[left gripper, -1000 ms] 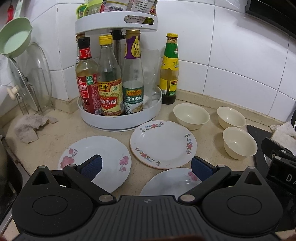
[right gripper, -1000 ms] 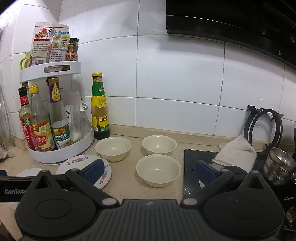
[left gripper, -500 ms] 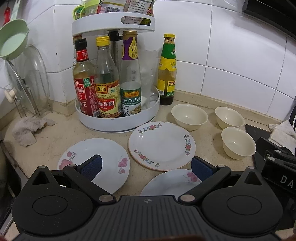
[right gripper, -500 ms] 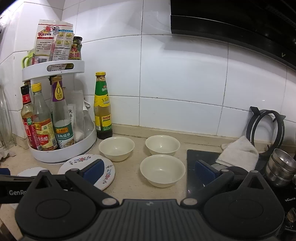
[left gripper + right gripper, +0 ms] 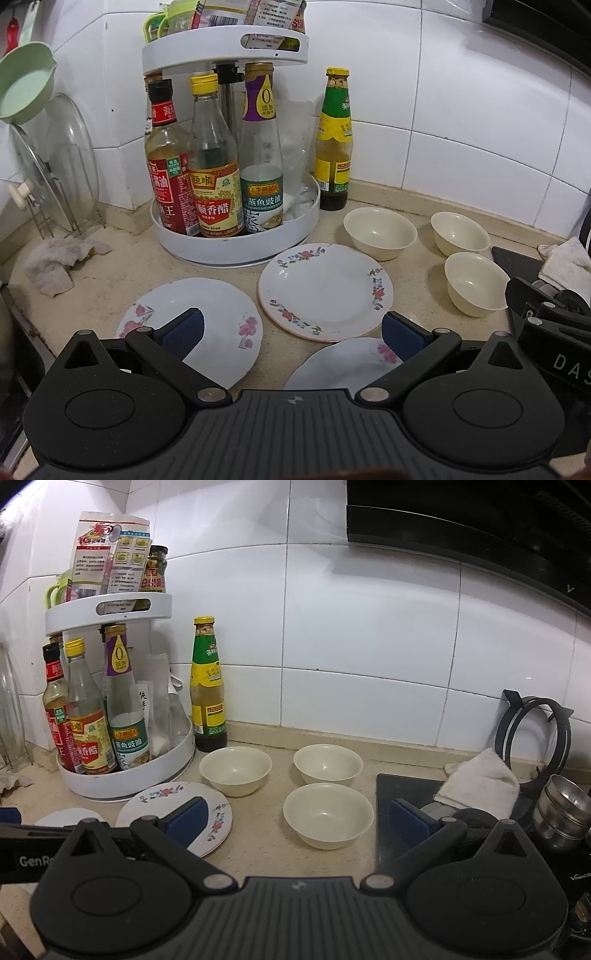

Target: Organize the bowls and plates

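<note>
tongs (image 5: pixel 291 330) agape, level over plates (image 5: pixel 325 291)

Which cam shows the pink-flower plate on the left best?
Left wrist: the pink-flower plate shows most of its face, only its near edge behind the gripper's fingers. Right wrist catches just a rim sliver at far left.

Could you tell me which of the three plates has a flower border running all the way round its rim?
The middle plate, nearest the white turntable rack. The other two plates carry only separate pink blossoms.

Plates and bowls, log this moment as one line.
left gripper open, empty | right gripper open, empty | three plates apart | three bowls unstacked
</note>
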`<state>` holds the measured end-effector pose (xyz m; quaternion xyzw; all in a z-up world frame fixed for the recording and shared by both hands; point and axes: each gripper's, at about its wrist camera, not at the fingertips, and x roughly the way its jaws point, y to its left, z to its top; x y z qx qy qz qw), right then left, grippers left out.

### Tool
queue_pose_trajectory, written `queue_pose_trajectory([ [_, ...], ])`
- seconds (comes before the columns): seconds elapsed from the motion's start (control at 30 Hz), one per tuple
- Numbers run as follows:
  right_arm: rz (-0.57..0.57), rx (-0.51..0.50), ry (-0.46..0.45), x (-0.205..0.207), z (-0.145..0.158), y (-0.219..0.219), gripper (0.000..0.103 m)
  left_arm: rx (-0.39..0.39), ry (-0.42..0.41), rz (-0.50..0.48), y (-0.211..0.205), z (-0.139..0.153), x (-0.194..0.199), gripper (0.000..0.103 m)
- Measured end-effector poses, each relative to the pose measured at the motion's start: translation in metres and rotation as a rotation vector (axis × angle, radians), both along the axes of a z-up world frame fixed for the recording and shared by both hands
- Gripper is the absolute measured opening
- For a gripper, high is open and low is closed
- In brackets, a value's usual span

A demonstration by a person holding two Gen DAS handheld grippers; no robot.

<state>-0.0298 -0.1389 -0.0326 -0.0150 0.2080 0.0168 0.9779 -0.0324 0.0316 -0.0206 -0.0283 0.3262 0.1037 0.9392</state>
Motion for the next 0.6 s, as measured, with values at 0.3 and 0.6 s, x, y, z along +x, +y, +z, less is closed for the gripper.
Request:
queue_pose_trajectory([
  [0.3,0.020,0.001,0.013,0.003,-0.003,0.006,0.102,0.004,0.010,0.023,0.006,-0.002,0.001,0.103],
  [0.6,0.077,-0.020,0.038,0.015,-0.008,0.026,0.102,-0.008,0.028,0.089,0.025,-0.010,0.002,0.102],
])
